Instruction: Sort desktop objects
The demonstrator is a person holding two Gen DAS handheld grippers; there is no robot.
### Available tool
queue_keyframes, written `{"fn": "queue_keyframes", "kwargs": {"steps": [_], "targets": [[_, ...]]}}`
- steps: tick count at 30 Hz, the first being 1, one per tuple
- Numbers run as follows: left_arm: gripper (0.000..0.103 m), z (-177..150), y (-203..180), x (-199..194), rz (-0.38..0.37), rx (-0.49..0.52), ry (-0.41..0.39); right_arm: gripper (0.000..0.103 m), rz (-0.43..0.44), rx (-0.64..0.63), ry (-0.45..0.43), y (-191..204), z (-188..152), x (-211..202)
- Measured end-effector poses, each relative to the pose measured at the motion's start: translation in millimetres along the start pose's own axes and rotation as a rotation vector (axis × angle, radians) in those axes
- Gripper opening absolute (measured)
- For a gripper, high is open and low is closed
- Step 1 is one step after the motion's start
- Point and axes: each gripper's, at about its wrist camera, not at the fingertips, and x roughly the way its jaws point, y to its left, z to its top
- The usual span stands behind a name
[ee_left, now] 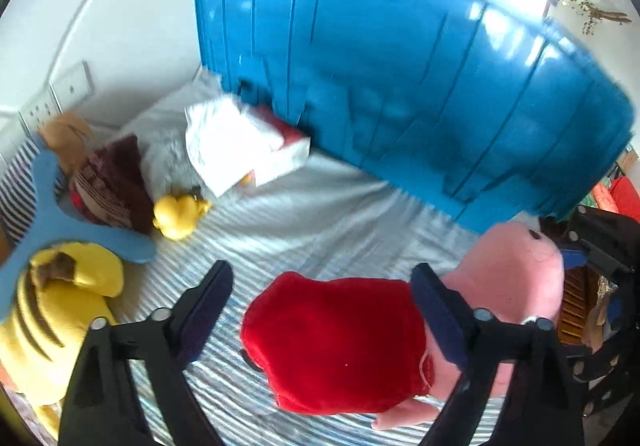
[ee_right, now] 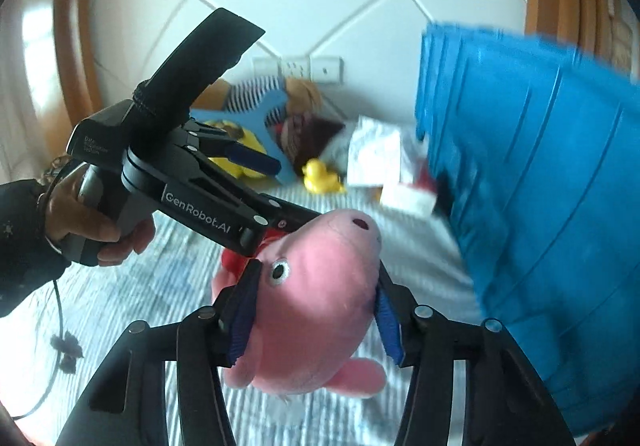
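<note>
A pink pig plush (ee_right: 316, 286) in a red dress (ee_left: 332, 338) hangs over the striped cloth (ee_left: 320, 214). My right gripper (ee_right: 316, 310) is shut on its head, one blue pad (ee_right: 242, 318) on each side. In the left wrist view my left gripper (ee_left: 324, 290) stands open around the red dress, with its right finger against the pig and its left finger clear of it. The right gripper (ee_left: 588, 246) shows at the right edge there. A hand holds the left gripper (ee_right: 286, 192) in the right wrist view. A big blue plastic crate (ee_left: 400, 66) stands behind.
At the left lie a yellow duck (ee_left: 180, 214), a yellow striped plush (ee_left: 60, 306), a blue forked piece (ee_left: 52, 214), a dark red pouch (ee_left: 112, 182) and a white-and-red box (ee_left: 248, 142). The blue crate (ee_right: 540, 186) fills the right side. Wall sockets (ee_left: 68, 90) sit behind.
</note>
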Motion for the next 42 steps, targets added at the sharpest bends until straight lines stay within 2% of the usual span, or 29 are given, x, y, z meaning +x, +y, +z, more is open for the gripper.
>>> {"fn": "queue_keyframes", "kwargs": {"steps": [4,6,10,15,19,24,27,32,39,42], "targets": [[0.085,-2,-5,-32,0.007,0.011,-0.029,0.05,-0.004,-0.063,-0.039,8,13,-36],[0.082,4,-5,-42,0.006,0.008,-0.044,0.05,-0.011,-0.09,-0.053,12,18,-51],[0.081,22,-19,-62,0.006,0.003,-0.082,0.049,-0.025,-0.14,-0.078,13,32,-71],[0.073,9,-26,-37,-0.046,-0.015,-0.036,0.049,-0.042,-0.179,-0.089,9,48,-88],[0.073,-2,-31,-16,-0.088,-0.03,0.001,0.049,-0.04,-0.186,-0.068,5,45,-85],[0.073,-15,-38,9,-0.141,-0.048,0.048,0.048,-0.023,-0.152,-0.003,-3,24,-65],[0.073,-23,-43,25,-0.172,-0.059,0.075,0.04,-0.014,-0.138,0.04,-8,14,-53],[0.073,-35,-58,60,-0.195,-0.089,0.104,0.035,-0.04,-0.12,0.11,-14,-2,-40],[0.073,-52,-81,109,-0.225,-0.132,0.143,0.035,-0.037,-0.046,0.132,-27,-11,-48],[0.073,-52,-85,120,-0.177,-0.15,0.145,0.035,-0.066,-0.032,0.141,-29,-12,-49]]}}
